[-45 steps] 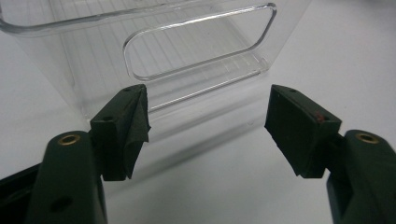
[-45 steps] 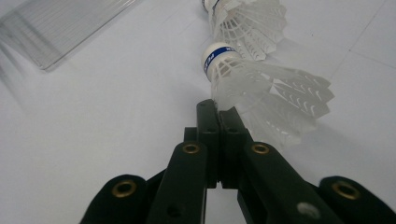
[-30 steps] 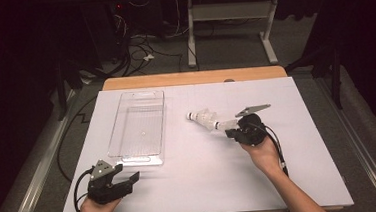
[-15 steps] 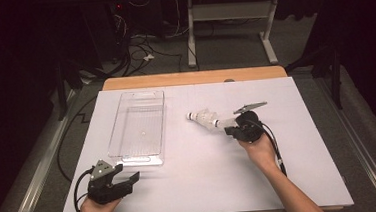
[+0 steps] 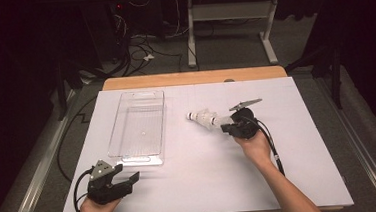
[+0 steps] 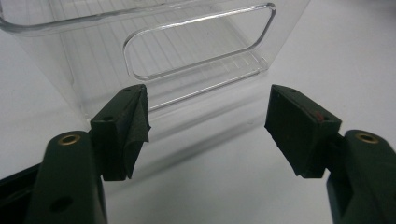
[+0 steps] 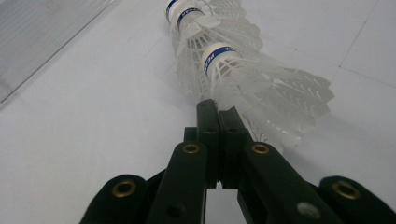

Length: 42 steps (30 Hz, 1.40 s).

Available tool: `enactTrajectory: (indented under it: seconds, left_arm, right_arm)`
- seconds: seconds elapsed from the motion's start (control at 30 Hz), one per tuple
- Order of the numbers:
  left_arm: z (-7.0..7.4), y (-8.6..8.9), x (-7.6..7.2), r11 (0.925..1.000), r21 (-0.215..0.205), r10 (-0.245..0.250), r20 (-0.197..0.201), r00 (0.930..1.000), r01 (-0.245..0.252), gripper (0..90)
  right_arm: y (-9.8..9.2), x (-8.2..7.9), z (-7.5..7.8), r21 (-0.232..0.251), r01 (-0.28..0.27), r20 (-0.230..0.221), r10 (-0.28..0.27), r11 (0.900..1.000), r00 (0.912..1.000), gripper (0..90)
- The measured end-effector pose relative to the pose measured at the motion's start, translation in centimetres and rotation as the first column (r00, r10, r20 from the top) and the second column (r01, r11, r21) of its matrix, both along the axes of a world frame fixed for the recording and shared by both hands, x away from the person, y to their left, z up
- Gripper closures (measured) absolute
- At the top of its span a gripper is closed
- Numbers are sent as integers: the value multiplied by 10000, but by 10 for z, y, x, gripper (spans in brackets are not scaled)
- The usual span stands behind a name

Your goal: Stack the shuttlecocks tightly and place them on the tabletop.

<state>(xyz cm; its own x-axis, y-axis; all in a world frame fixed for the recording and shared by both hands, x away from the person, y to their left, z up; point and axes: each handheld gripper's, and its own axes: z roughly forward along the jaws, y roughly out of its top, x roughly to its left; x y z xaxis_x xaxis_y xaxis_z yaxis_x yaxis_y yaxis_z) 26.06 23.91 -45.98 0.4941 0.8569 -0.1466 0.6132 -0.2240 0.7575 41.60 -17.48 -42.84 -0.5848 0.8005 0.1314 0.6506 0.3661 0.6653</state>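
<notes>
I'm holding my right claw point(image 5: 226, 127) out over the white table point(image 5: 201, 185), just right of the middle, and its jaws are pressed tight together. In the right gripper view the two black pads are meeting flat, right at the feather skirt of the nearest shuttlecock point(image 7: 261, 88). I can't tell whether a feather edge is pinched between them or whether the tips are merely touching it.

The shuttlecocks are lying in a nested row point(image 5: 204, 118) on the table, white corks with blue bands pointing away from my claw, toward the clear plastic bin point(image 5: 138, 123). From above, the row is stretching from my claw's tip up and to the left, near the bin but not touching it. In the right gripper view three corks are showing, one behind another, the far one point(image 7: 175, 7) partly cut off at the top edge.

My left claw point(image 5: 126, 183) is resting low at the near left corner of the table, jaws standing wide apart with nothing between them. The left gripper view is looking straight at the bin's near end wall, with its cut-out handle point(image 6: 201, 42) just beyond the pads. One pad's black covering point(image 6: 135, 123) is peeling loose at the corner. The bin is sitting upright, long side running away from me.
</notes>
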Motion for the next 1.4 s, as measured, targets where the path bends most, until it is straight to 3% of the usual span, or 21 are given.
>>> enactTrajectory:
  seconds: [1.4]
  left_arm:
    - [0, 0, 0, 10000, -33, -18, -4, 10000, 18, 311]
  right_arm:
    - [23, 19, -5, 78, -266, -201, 268, 9996, 9994, 900]
